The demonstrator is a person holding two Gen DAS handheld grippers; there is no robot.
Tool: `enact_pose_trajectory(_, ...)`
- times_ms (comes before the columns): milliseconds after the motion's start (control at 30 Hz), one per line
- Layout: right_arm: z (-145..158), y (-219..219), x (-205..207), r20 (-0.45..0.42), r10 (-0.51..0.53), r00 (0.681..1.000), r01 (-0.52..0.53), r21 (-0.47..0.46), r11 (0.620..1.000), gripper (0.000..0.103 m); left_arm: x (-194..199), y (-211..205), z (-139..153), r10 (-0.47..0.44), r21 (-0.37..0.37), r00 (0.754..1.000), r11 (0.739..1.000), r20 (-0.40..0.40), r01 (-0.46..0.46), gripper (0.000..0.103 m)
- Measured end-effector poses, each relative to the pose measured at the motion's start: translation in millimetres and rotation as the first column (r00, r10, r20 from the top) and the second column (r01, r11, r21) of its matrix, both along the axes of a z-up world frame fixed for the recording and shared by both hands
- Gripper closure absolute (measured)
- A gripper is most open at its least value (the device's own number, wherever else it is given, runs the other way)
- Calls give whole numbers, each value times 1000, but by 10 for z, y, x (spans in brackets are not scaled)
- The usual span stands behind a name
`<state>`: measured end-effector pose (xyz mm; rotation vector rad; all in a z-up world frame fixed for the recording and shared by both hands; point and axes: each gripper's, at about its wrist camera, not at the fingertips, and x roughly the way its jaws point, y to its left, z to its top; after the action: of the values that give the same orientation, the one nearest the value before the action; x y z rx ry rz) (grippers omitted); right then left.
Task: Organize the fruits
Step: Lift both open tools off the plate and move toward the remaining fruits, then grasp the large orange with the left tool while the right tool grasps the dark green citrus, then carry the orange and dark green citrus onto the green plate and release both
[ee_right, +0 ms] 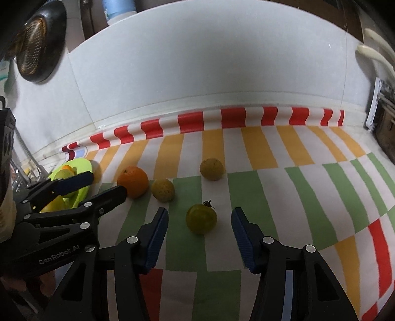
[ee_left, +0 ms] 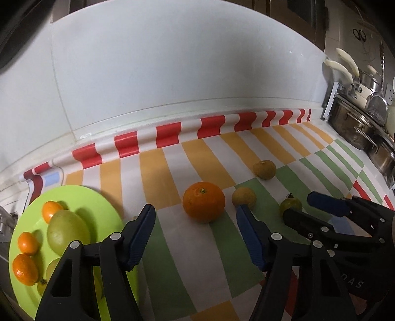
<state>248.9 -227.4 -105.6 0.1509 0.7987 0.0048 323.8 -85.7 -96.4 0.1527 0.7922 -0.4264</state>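
You see a large orange (ee_left: pixel 204 201) on the striped cloth, two dull yellow fruits (ee_left: pixel 244 196) (ee_left: pixel 264 169) beside it, a green stemmed fruit (ee_right: pixel 201 218) nearer, and a lime plate (ee_left: pixel 103 205) holding small oranges (ee_left: pixel 24 269) and a green fruit (ee_left: pixel 68 230).

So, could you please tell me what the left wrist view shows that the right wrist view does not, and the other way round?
Only the left wrist view: the fruit lying on the green plate, namely small oranges and a large green fruit, plus steel pots at far right.

Only the right wrist view: a dark strainer on the wall and a blue roll above.

Both: the big orange, two yellowish fruits, the green fruit, the striped cloth, and both open grippers.
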Motion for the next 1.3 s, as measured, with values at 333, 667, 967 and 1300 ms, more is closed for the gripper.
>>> enact_pose_trajectory(333,-78,20,83,-30,5,1000,-5,6,1000,60,170,-126,-98,-14,26,1000,1000,-9,14,46)
enact_pose_trajectory(667,-127,35,171,-59,14,998,-13,18,1000,73,232,-173,-142,-35,18,998,999,-47,36,60)
enact_pose_trajectory(967,-38,69,151,-28,27,999,-28,-10,1000,73,117,-112,-24,-31,28,1000,999,0,31,61)
enact_pose_trajectory(1300,225,104,-3,25,51,998,-51,-22,998,73,-149,12,303,-19,-4,999,1000,50,19,61)
